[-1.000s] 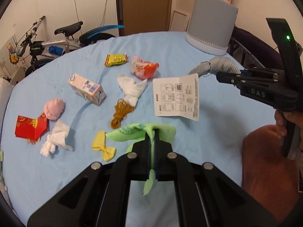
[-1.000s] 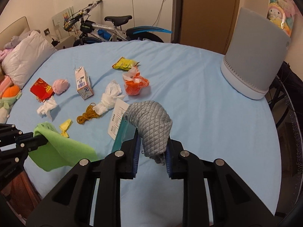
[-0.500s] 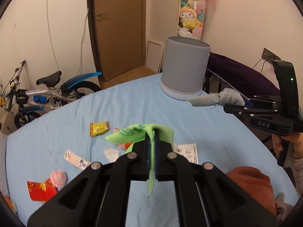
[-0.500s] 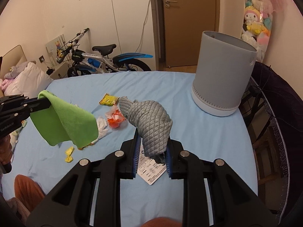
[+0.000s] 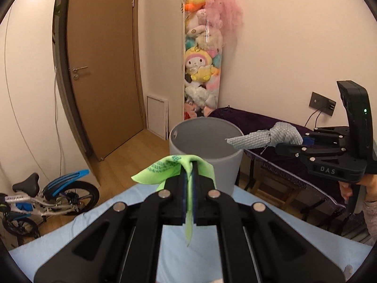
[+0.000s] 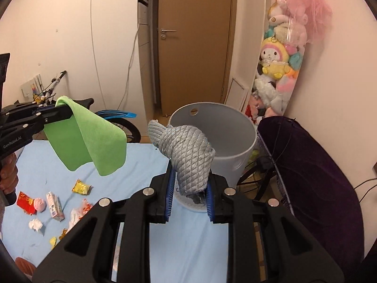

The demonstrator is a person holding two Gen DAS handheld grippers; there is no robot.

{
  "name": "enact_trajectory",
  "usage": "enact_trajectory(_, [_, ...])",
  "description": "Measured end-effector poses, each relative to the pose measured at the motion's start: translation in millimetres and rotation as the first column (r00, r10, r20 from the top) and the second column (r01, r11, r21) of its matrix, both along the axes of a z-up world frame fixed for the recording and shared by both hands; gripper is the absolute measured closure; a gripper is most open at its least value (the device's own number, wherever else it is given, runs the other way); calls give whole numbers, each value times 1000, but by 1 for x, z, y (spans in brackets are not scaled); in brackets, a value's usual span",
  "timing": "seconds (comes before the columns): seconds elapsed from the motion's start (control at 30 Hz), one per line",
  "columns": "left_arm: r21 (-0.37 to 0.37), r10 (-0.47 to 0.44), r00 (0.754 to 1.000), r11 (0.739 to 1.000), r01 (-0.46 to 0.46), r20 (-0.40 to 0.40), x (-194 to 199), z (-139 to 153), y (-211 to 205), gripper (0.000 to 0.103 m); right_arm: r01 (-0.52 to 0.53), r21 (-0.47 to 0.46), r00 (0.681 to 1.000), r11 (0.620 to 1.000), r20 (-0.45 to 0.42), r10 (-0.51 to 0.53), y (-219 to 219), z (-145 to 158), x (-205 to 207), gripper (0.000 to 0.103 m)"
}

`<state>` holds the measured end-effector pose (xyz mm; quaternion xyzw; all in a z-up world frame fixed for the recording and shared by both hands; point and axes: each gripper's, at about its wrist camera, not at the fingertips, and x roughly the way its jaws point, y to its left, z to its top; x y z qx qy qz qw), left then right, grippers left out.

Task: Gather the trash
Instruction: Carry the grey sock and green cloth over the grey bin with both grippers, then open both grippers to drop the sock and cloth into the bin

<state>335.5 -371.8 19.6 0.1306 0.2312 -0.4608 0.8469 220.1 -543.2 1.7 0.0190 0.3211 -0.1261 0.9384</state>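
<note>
My left gripper (image 5: 189,176) is shut on a green cloth (image 5: 165,168), held high above the blue table; the cloth hangs from it in the right wrist view (image 6: 94,141). My right gripper (image 6: 189,188) is shut on a grey quilted cloth (image 6: 188,151), which also shows in the left wrist view (image 5: 266,136) beside the rim of the grey bin (image 5: 207,146). The bin (image 6: 235,136) stands open at the table's far edge, just beyond both grippers. Its inside looks bare where visible.
On the blue table (image 6: 141,165) at lower left lie a yellow wrapper (image 6: 81,186), a small carton (image 6: 55,205), a pink ball (image 6: 39,204), a red packet (image 6: 24,200) and white tissue (image 6: 35,224). A bicycle (image 5: 47,200), a door (image 5: 101,70) and a purple-draped bench (image 6: 318,165) surround the table.
Both grippers have risen and moved toward the bin with their cloths. The bin's open top has come into view and the table trash has dropped out of the left wrist view.
</note>
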Motion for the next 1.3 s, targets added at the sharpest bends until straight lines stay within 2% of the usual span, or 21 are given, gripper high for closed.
enact_trajectory(0.07, [-6, -10, 1000, 1000, 10, 5, 15, 15, -29, 99, 22, -10, 1000, 1000, -20, -22, -21, 11, 23, 82])
enact_trajectory(0.23, [11, -40, 998, 999, 40, -42, 49, 29, -96, 99, 60, 27, 993, 998, -104, -57, -69, 22, 78, 81])
enact_trajectory(0.3, [37, -49, 996, 998, 52, -75, 60, 24, -120, 99, 71, 43, 986, 997, -152, -63, -84, 15, 97, 81])
enact_trajectory(0.43, [96, -56, 990, 993, 68, -130, 79, -3, -157, 96, 65, 81, 972, 995, -230, -45, -104, -10, 128, 76])
enact_trajectory(0.47, [103, -56, 986, 992, 72, -157, 85, -11, -161, 96, 62, 85, 968, 995, -247, -39, -106, -16, 133, 73])
enact_trajectory(0.53, [121, -40, 982, 991, 63, -185, 93, -24, -168, 94, 62, 102, 962, 993, -270, -32, -111, -26, 139, 60])
enact_trajectory(0.57, [132, -28, 981, 990, 54, -192, 95, -31, -170, 93, 70, 101, 960, 992, -276, -40, -114, -30, 140, 49])
enact_trajectory(0.6, [138, -24, 979, 989, 53, -201, 98, -36, -172, 82, 71, 98, 961, 993, -275, -42, -113, -32, 141, 46])
enact_trajectory(0.63, [136, -22, 977, 989, 51, -212, 99, -40, -171, 55, 70, 93, 962, 993, -271, -42, -114, -33, 140, 46])
enact_trajectory(0.7, [122, -10, 976, 992, 37, -217, 99, -42, -167, 18, 72, 95, 963, 993, -265, -45, -118, -34, 138, 42])
enact_trajectory(0.93, [90, -16, 978, 995, 36, -207, 86, -43, -149, 18, 71, 84, 977, 994, -208, -52, -111, -21, 107, 41])
enact_trajectory(1.03, [86, 0, 983, 996, 17, -185, 70, -41, -126, 18, 49, 67, 985, 997, -168, -38, -95, -13, 87, 41])
enact_trajectory(1.13, [81, 42, 987, 996, -30, -157, 52, -38, -99, 18, 11, 41, 992, 999, -129, -5, -60, -11, 64, 40])
enact_trajectory(1.3, [79, 158, 983, 985, -151, -89, 4, -32, -21, 18, -80, 29, 991, 996, -105, 83, 17, -21, 21, 37])
